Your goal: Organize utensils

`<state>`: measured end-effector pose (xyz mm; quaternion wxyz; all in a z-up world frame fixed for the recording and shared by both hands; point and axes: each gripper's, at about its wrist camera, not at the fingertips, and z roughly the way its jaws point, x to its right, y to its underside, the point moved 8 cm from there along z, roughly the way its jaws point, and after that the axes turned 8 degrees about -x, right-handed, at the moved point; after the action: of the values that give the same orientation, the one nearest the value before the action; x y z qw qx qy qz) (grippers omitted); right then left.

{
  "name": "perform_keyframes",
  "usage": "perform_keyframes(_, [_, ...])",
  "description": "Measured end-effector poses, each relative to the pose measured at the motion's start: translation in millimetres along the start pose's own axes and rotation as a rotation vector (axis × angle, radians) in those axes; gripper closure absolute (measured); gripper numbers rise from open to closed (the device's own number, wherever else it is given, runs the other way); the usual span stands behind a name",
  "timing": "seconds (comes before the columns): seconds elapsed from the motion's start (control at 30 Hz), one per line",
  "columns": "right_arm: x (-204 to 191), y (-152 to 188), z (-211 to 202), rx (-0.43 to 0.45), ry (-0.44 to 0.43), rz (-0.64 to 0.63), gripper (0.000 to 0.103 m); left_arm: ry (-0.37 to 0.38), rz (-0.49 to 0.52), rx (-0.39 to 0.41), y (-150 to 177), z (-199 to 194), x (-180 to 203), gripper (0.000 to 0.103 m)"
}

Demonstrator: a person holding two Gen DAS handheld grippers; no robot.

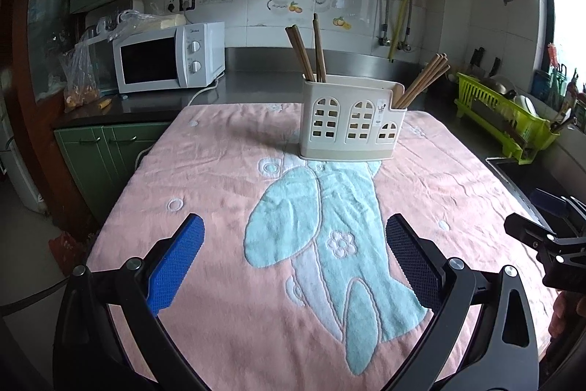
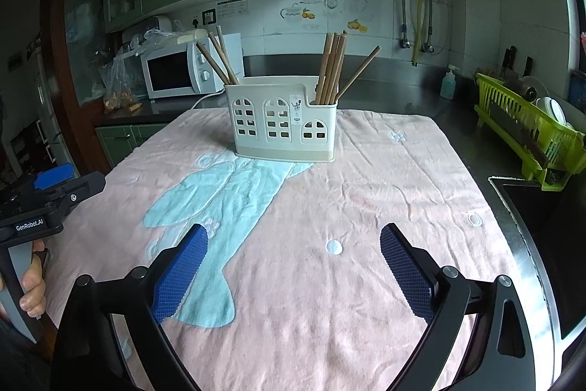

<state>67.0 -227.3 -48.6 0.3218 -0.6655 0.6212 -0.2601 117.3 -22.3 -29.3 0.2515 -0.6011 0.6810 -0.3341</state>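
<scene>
A dark steel counter [image 1: 263,81] in a green-cupboard kitchen carried a pink terry towel with a pale blue animal figure [image 1: 329,233]. Near the towel's far edge stood the cream plastic utensil holder with arched window cut-outs [image 1: 348,120], upright. Brown wooden chopsticks [image 1: 306,50] leaned out of its taller left compartment, and another bundle of chopsticks [image 1: 421,81] fanned from the lower right one. The left gripper [image 1: 295,257] hovered over the towel's near part, well apart from the holder, its jaws spread wide around nothing. The right gripper [image 2: 293,261] hung likewise, jaws spread and empty. A white microwave oven [image 1: 166,57] sat at the counter's far left corner, a lime green dish rack [image 1: 509,120] at its right edge.
</scene>
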Motion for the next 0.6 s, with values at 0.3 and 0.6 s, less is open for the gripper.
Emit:
perform_keyframes(0.3, [-2.7,6.5,7.2,-0.022,-0.004,-0.001,0.011,-0.005,0.031,-0.002,3.8,2.0,4.7,0.005])
perform_keyframes(0.6, [-2.9,8.2,8.1,-0.024,-0.006,0.004,0.011,-0.003,0.028,-0.007,5.2,2.7,5.1,0.005])
